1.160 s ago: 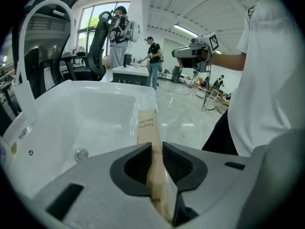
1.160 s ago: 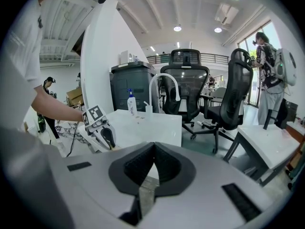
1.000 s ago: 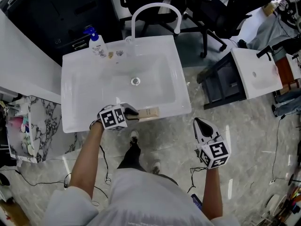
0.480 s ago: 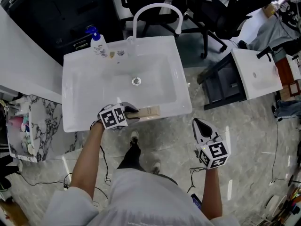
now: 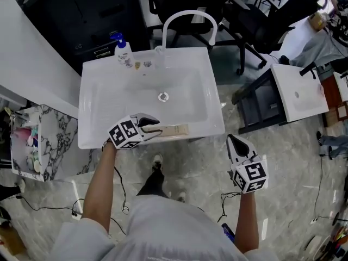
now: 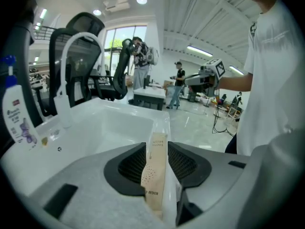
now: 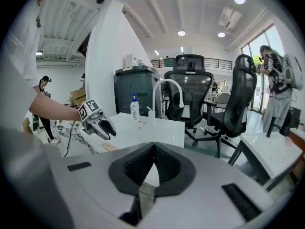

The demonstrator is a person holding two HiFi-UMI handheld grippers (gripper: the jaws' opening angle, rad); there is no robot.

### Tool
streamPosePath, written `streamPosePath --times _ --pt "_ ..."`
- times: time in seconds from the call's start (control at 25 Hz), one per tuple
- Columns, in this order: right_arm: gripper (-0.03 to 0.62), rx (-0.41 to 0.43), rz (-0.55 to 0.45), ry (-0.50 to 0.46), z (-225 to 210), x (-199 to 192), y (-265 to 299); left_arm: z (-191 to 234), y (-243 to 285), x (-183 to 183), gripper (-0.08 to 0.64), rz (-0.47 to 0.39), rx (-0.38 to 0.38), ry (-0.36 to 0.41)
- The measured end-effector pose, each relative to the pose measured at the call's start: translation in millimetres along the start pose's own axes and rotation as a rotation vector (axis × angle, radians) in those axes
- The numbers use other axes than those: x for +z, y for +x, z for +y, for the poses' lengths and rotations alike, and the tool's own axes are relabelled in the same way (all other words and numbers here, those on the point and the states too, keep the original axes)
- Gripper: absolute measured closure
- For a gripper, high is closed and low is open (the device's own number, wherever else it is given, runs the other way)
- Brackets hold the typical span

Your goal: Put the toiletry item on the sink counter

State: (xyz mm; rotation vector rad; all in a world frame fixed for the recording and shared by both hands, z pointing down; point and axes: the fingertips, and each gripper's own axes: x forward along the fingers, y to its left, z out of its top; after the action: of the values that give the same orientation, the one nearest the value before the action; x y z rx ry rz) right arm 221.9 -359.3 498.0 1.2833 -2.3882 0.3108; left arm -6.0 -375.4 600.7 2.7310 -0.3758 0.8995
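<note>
The toiletry item, a slim beige box (image 5: 176,130), lies flat on the front rim of the white sink counter (image 5: 87,137). My left gripper (image 5: 156,127) is at the box's left end with its jaws opening. In the left gripper view the box (image 6: 155,168) still runs between the black pads (image 6: 129,165), and white rim shows in a gap on its right side. My right gripper (image 5: 234,141) hangs off the counter over the floor at the lower right, its jaws shut on nothing (image 7: 153,145).
A white arched faucet (image 5: 189,16) and a blue-capped pump bottle (image 5: 123,52) stand on the sink's back rim. Black office chairs (image 5: 272,20) and a second small sink (image 5: 296,91) are at the right. A marble-patterned shelf (image 5: 38,143) with small items is at the left. Cables lie on the floor.
The left gripper's fingers have spread apart from the beige box, which stays lying on the front rim. The right gripper has hardly moved.
</note>
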Motion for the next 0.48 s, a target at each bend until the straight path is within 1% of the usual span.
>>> streamPosePath --times 0.08,0.12,0.16,0.2,0.24,0.28,0.32,0.4,0.48 --pt "0.595 0.002 -0.022 -0.020 -1 10 -3 3 -19 12 0.430 -0.057 0.059 -0.023" --pt "0.595 0.001 -0.033 -0.032 -2 15 -4 5 -29 17 0.430 -0.079 0.101 -0.031" --pt "0.595 -0.004 -0.043 -0.046 -4 20 -6 8 -40 22 0.430 -0.098 0.156 -0.035" --pt "0.595 -0.013 -0.051 -0.061 -6 26 -8 11 -52 26 0.453 -0.116 0.224 -0.035" --pt "0.595 -0.027 -0.057 -0.078 -9 32 -10 14 -65 31 0.513 -0.135 0.300 -0.031" --pt "0.595 -0.041 -0.063 -0.098 -13 38 -12 16 -78 36 0.537 -0.154 0.371 -0.028" --pt "0.595 -0.050 -0.072 -0.118 -15 45 -14 16 -90 41 0.543 -0.173 0.433 -0.028" --pt "0.595 -0.054 -0.099 -0.152 -17 61 -18 10 -112 51 0.549 -0.206 0.525 -0.031" --pt "0.595 -0.055 -0.125 -0.182 -17 78 -24 -1 -130 64 0.549 -0.244 0.589 -0.036"
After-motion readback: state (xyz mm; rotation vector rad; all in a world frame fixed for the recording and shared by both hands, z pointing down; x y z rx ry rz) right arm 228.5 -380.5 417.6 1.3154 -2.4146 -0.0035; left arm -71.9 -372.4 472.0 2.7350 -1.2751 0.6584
